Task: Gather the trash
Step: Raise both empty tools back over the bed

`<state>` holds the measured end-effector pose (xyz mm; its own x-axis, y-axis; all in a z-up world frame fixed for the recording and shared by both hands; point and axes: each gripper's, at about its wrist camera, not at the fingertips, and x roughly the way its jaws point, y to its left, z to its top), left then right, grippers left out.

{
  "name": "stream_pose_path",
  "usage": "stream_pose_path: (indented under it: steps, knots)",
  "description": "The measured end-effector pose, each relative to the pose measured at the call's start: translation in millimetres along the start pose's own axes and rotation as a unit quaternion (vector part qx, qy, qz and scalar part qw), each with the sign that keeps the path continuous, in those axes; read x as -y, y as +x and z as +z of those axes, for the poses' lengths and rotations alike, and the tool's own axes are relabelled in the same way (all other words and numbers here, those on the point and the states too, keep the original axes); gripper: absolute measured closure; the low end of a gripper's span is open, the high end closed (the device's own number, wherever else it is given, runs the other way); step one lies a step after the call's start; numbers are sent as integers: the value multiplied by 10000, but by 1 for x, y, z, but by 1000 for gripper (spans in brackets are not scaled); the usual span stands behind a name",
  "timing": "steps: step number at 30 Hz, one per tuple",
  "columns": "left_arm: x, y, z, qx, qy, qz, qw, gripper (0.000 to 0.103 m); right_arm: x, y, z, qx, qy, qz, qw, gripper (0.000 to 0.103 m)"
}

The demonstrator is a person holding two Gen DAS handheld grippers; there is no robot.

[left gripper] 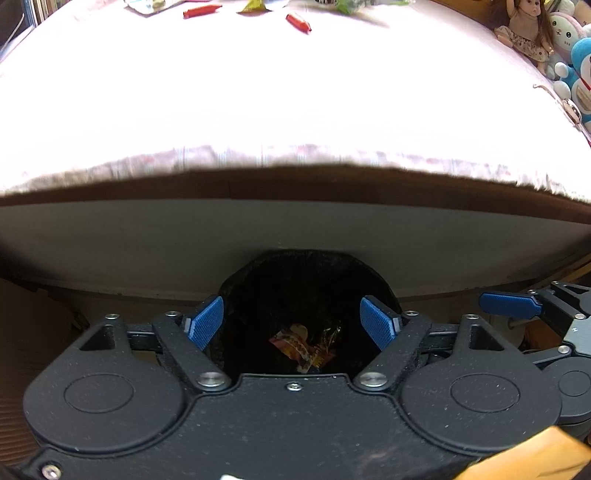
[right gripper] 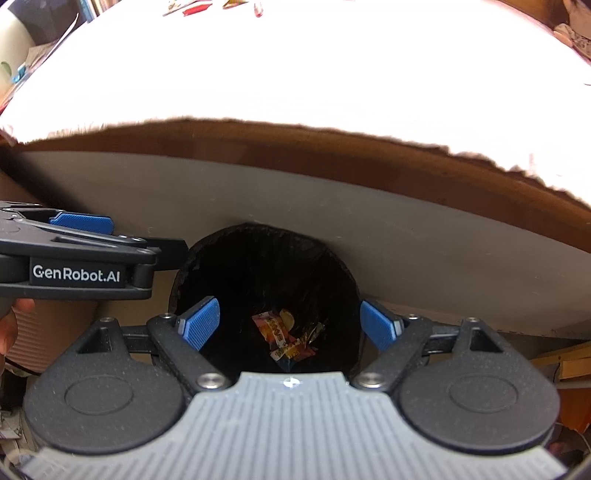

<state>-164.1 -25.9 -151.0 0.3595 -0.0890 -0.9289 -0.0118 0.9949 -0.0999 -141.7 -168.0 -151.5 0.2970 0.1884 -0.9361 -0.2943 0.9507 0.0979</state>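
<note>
Trash wrappers (left gripper: 303, 347) are lying crumpled at the bottom of the black-lined bin (left gripper: 236, 291), orange, red and yellow foil bunched together; the bin is standing on the floor against the bed frame (left gripper: 295, 236). More trash is sitting on the pink bedsheet (left gripper: 277, 92) at the far side: two red wrappers (left gripper: 298, 22), plus yellow and green scraps, well apart from the bin. Dolls and plush toys (left gripper: 532, 33) are piled at the sheet's right edge.

Left gripper (left gripper: 293, 325) is hanging over the bin mouth pointing steeply down, blue pads (left gripper: 205, 325) spread wide, nothing between them. Right gripper (right gripper: 291, 325) is hovering just beside it over the same bin, pads (right gripper: 199, 323) also spread wide and empty, wrappers showing far below the gap. Part of a hand (right gripper: 9, 328) is showing at the right view's left edge.
</note>
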Motion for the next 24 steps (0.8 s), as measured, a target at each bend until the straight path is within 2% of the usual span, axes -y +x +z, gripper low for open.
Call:
stream_pose_path:
  steps: [3, 8, 13, 18, 24]
  knots:
    - [2, -20, 8, 120, 55, -7, 9999, 23, 2, -18, 5, 141, 55, 41, 9999, 13]
    - [-5, -70, 24, 711, 129, -63, 9974, 17, 9, -57, 21, 582, 187, 131, 9980, 13]
    - [-24, -108, 60, 1298, 164, 109, 9913, 12, 13, -91, 60, 1150, 389, 14, 9926, 13]
    - [-46, -122, 97, 1643, -41, 61, 9864, 10, 12, -112, 103, 1600, 480, -64, 9859, 13]
    - [-59, -125, 138, 1947, -18, 88, 9808, 8, -4, -115, 149, 1993, 490, -137, 9786, 13]
